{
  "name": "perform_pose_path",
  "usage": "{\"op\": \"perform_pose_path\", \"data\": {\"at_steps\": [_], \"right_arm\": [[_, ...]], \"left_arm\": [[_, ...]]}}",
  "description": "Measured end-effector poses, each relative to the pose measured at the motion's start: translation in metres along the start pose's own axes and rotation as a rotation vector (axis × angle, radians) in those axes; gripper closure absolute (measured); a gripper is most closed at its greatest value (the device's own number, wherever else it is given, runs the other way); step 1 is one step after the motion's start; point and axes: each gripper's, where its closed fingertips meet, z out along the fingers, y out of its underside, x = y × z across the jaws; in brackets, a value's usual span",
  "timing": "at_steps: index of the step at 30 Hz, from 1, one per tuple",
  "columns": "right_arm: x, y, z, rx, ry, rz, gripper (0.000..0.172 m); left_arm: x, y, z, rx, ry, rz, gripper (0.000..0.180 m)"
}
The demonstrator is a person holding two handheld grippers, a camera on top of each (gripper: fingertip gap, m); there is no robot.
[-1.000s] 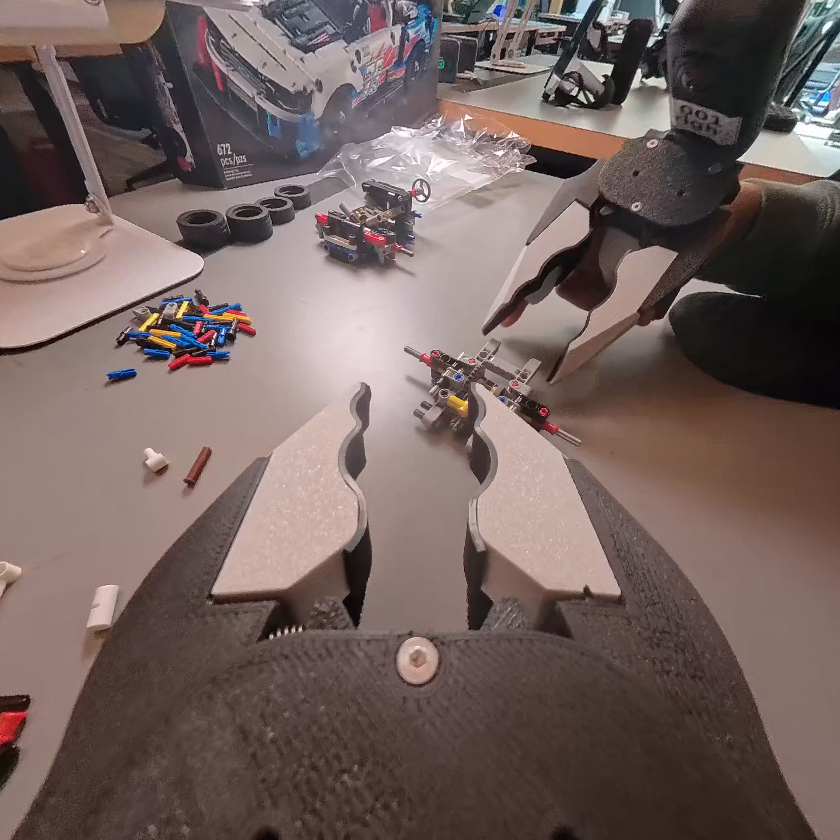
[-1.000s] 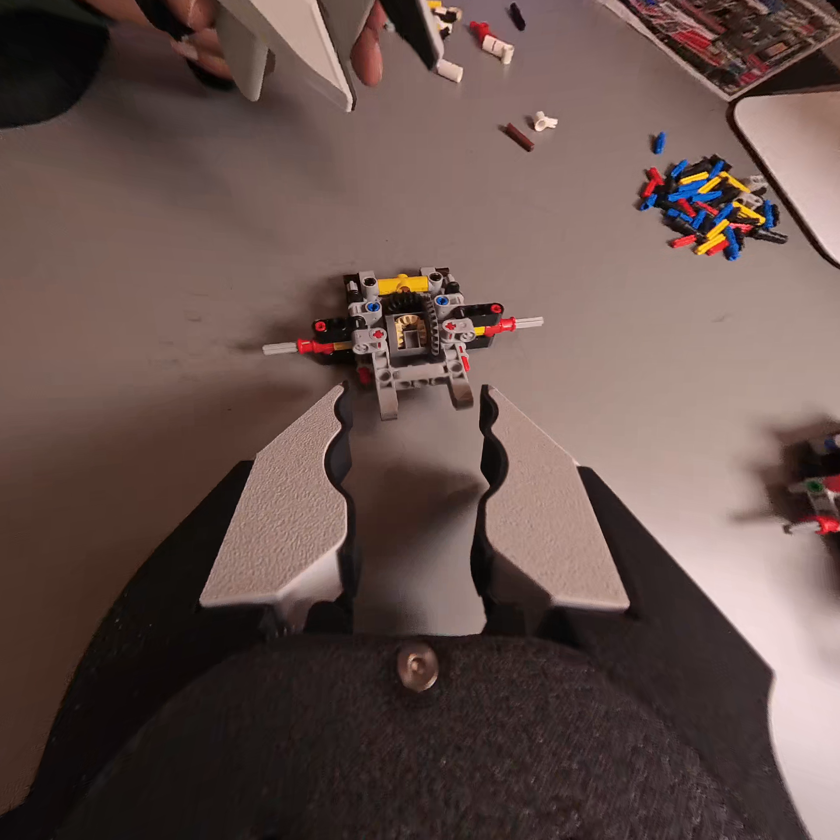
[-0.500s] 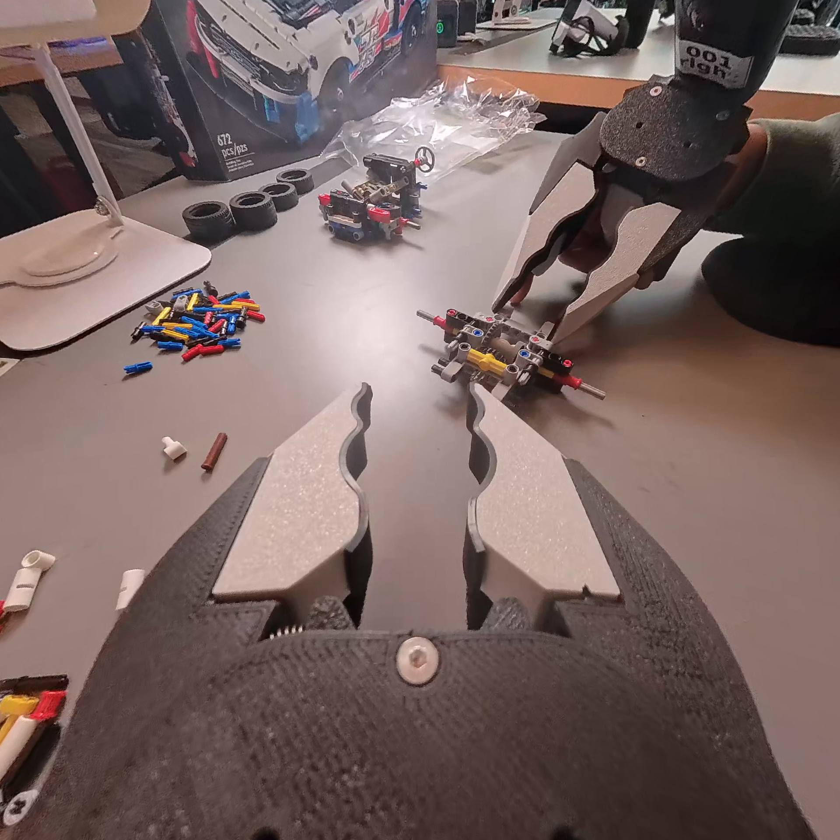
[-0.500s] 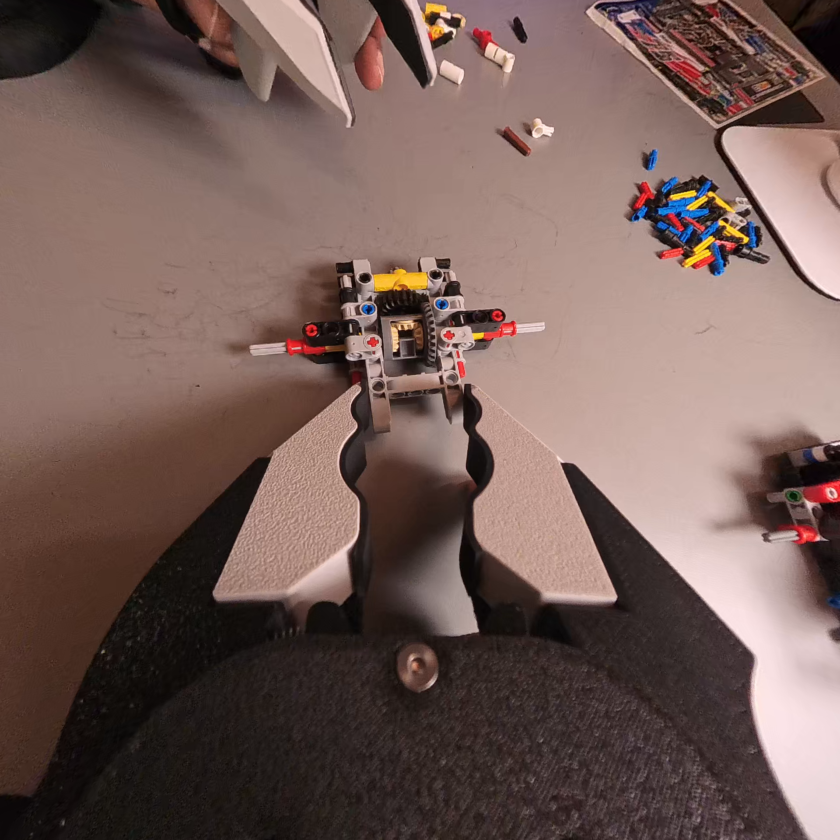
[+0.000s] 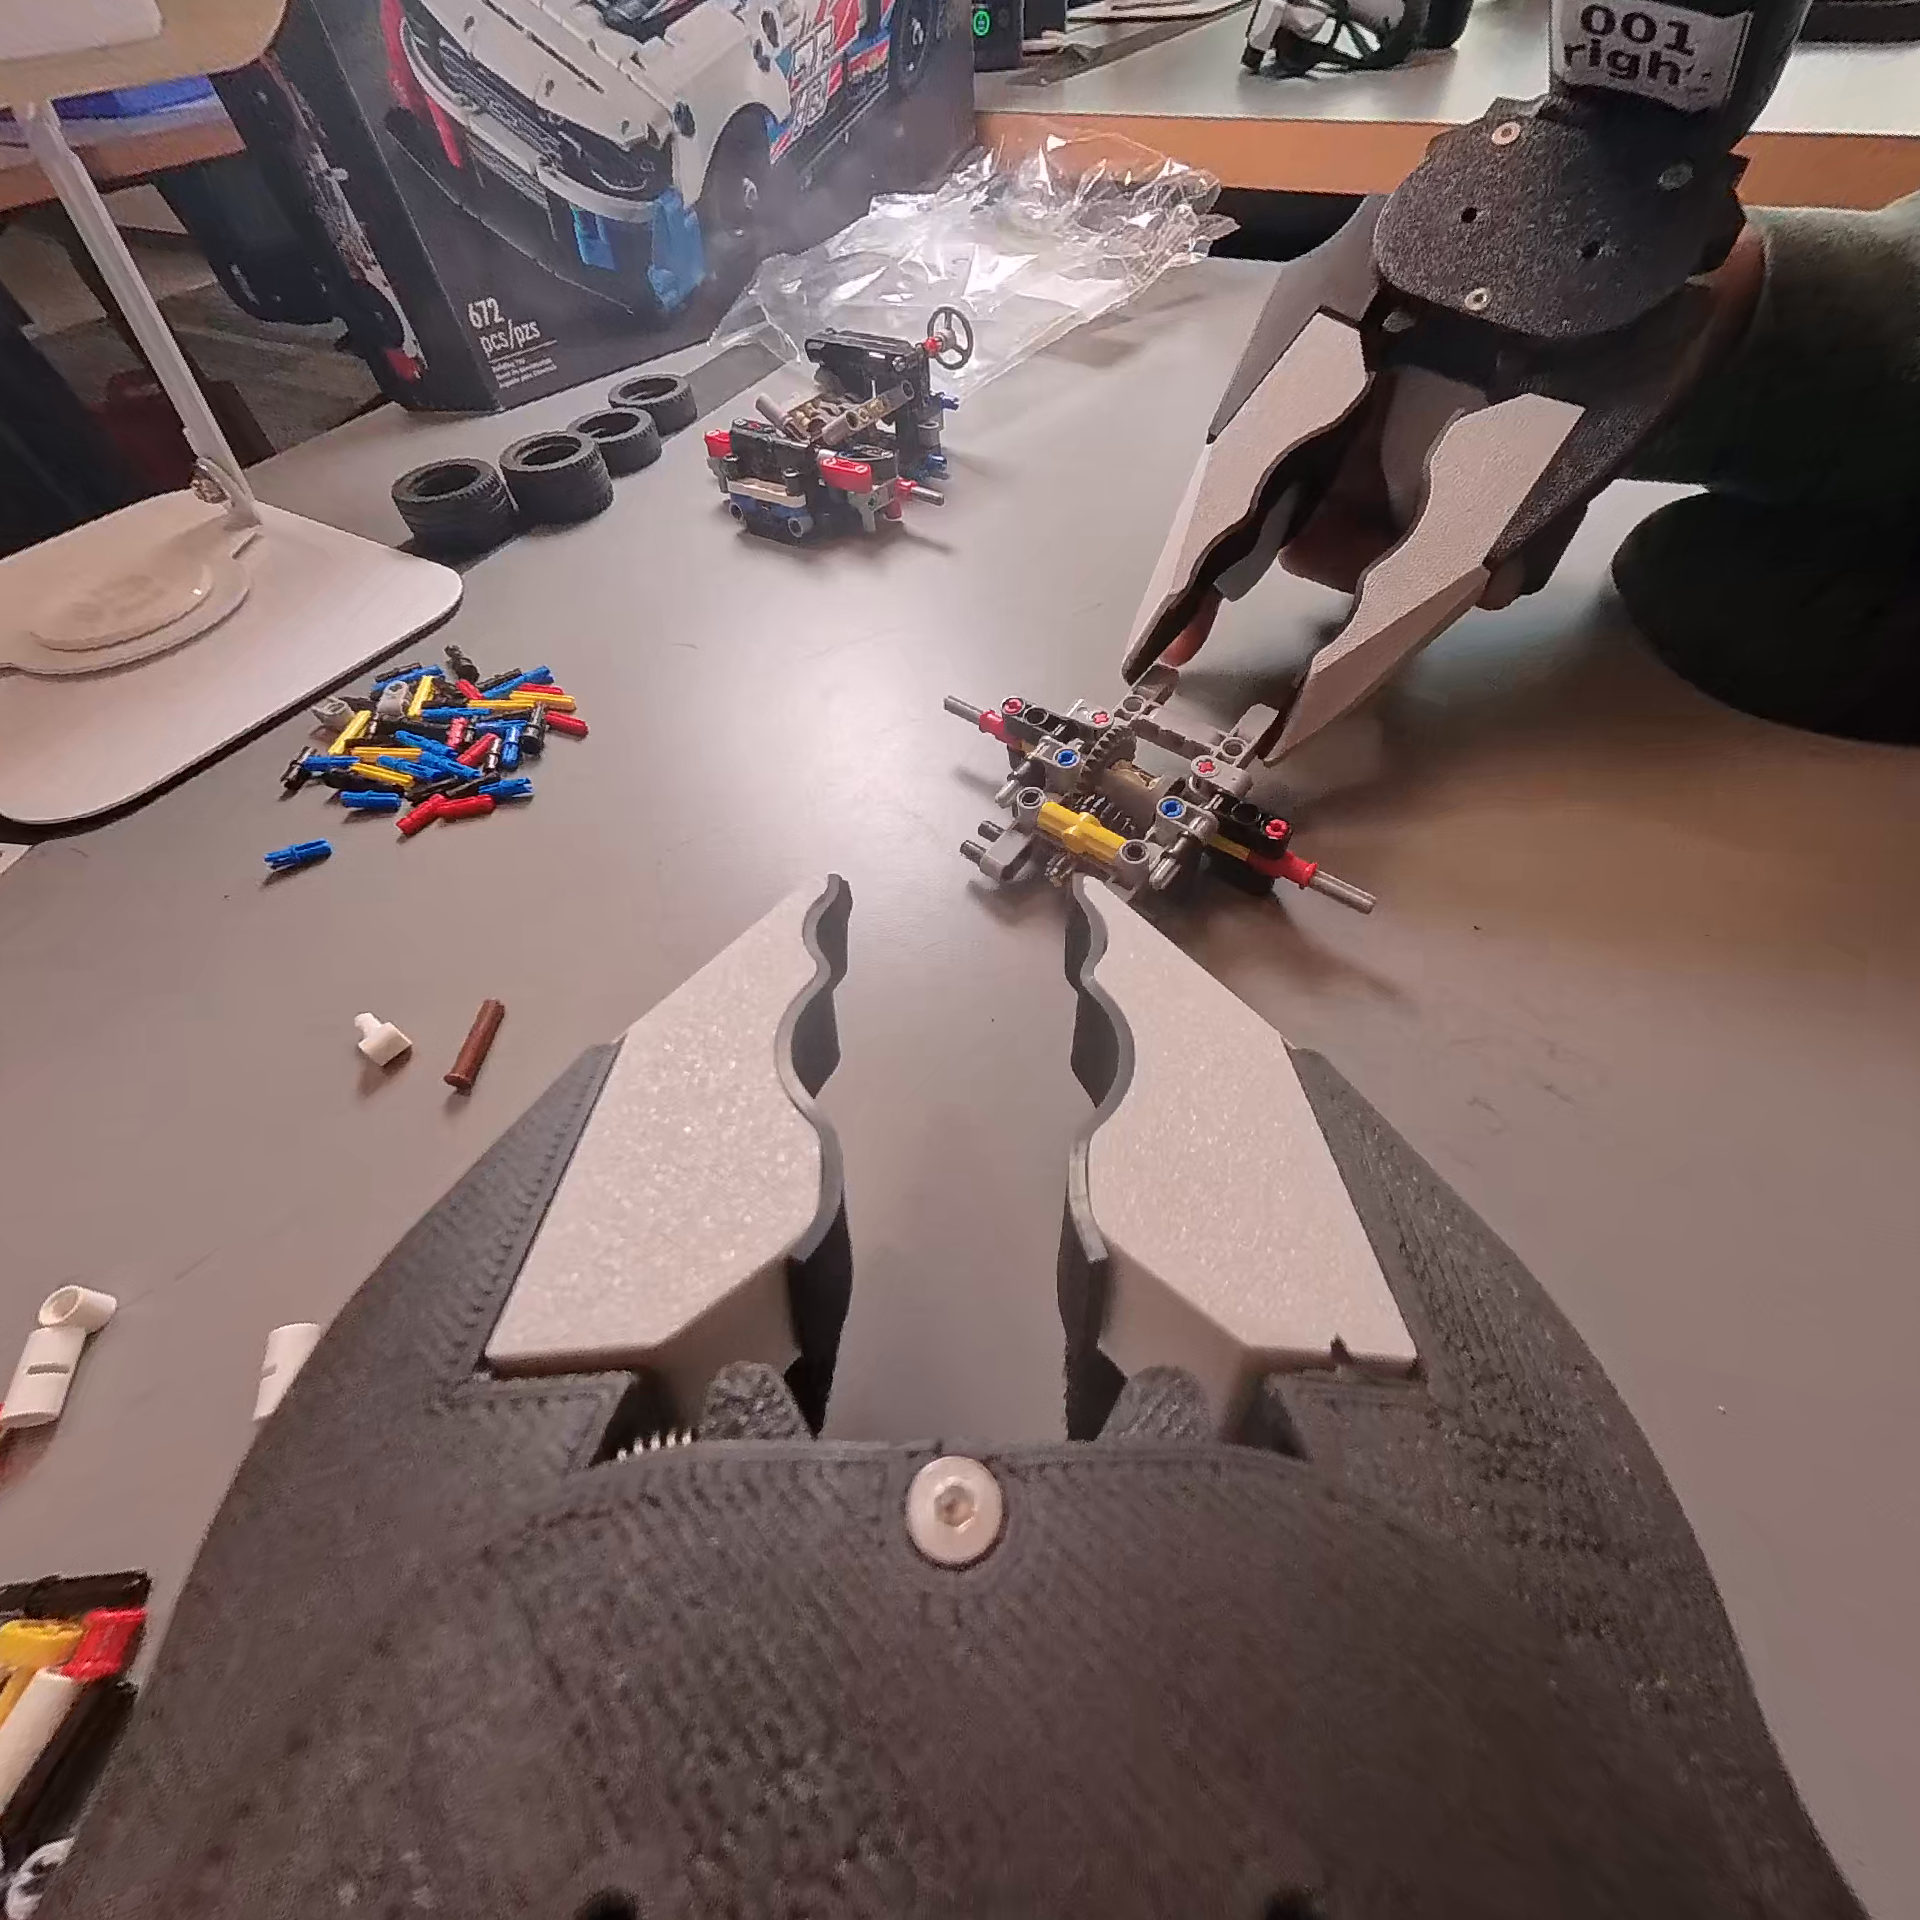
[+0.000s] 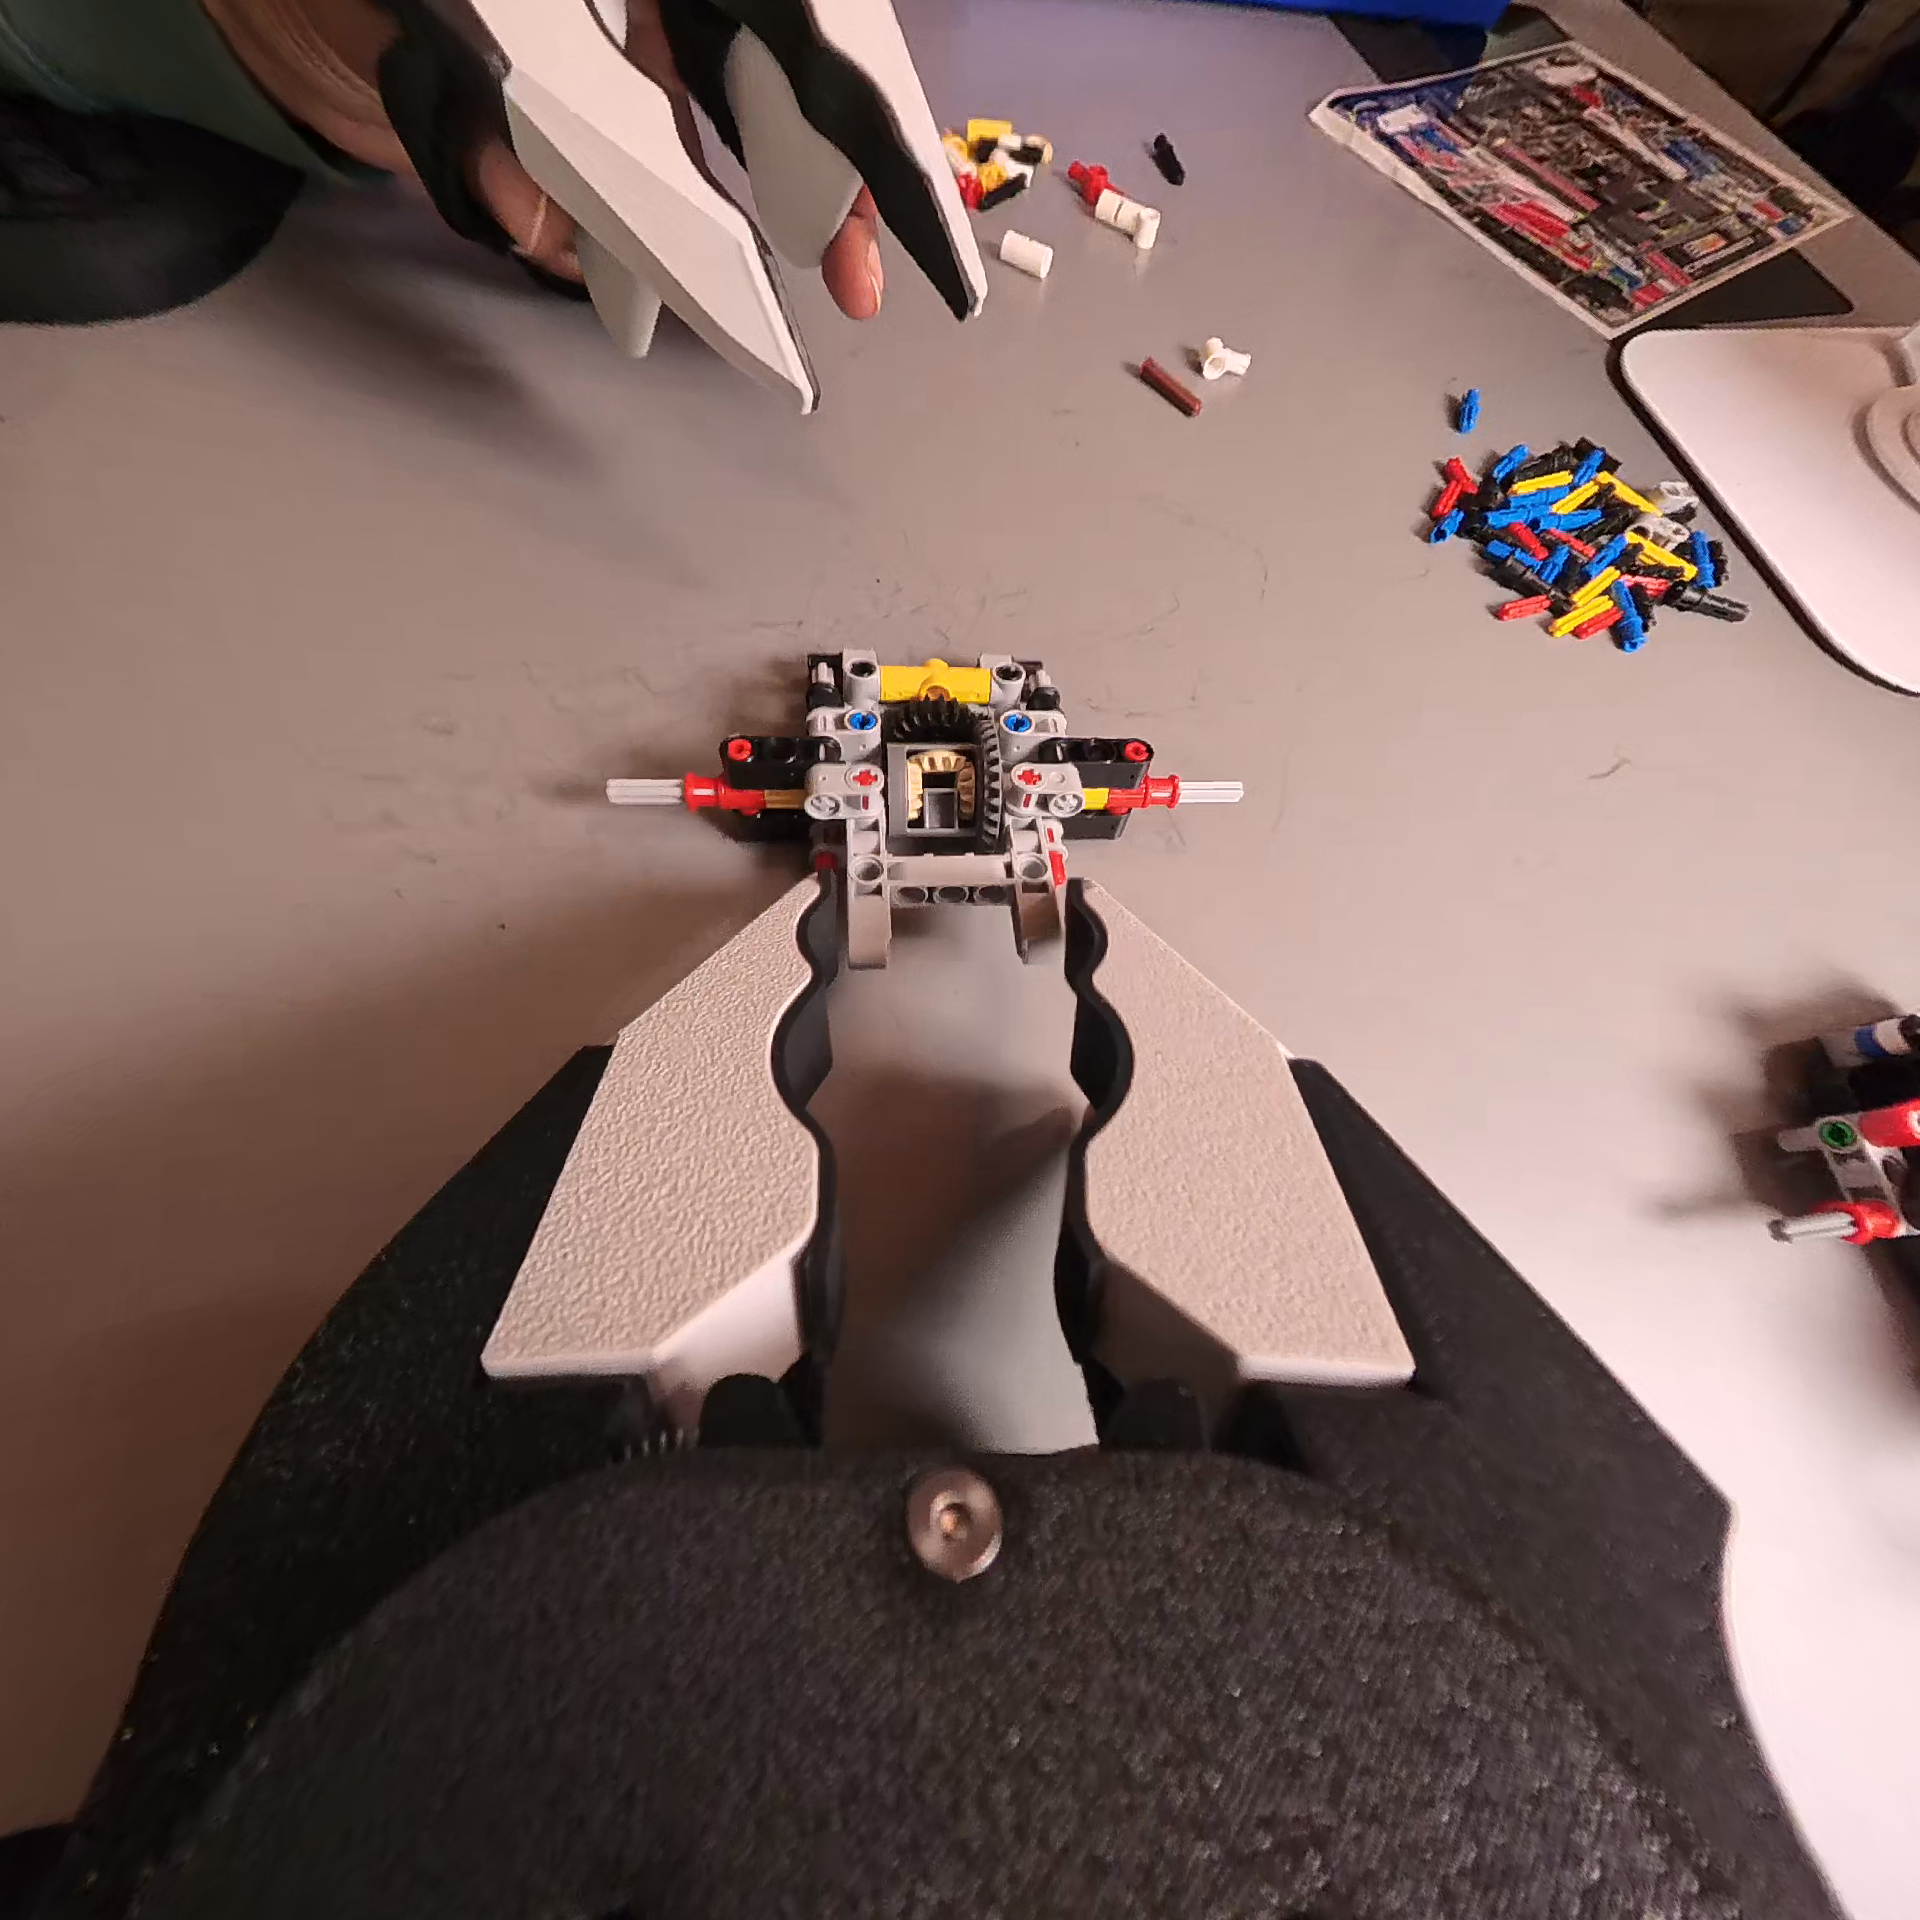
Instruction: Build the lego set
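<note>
Axle assembly (image 6: pixel 935 769) sits mid-table (image 6: pixel 416 623), unmoved. Right gripper (image 6: pixel 940 914) has narrowed onto its two grey rear legs, pads against both (looks like a grip). Left gripper (image 5: pixel 951 904) stays half open, empty, clear of it.

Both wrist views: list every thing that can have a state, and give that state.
Grey, black and yellow toy-brick axle assembly: lying flat, gripped at one end.
Left gripper: open, empty.
Right gripper: closed on the assembly's grey legs.
Four black rubber tyres: unmounted, in a row.
Clear plastic bag: crumpled.
</note>
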Motion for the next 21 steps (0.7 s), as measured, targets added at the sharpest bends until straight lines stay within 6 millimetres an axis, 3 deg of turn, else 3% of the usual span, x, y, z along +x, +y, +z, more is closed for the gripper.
{"op": "perform_pose_path", "data": {"at_steps": [4,8,14,21], "right_arm": [[0.005,-0.015,-0.006,0.074,0.005,0.059,0.131],[0.019,-0.027,-0.003,0.132,0.062,0.121,0.148],[0.029,-0.024,0.006,0.131,0.132,0.133,0.165],[0.032,-0.025,0.001,0.152,0.146,0.150,0.166]], "left_arm": [[-0.001,-0.003,-0.001,0.016,-0.007,-0.004,0.140],[-0.004,-0.016,-0.006,0.088,-0.038,0.011,0.143],[-0.026,-0.032,-0.022,0.181,-0.171,-0.015,0.143],[-0.040,-0.034,-0.028,0.213,-0.212,-0.075,0.145]]}}
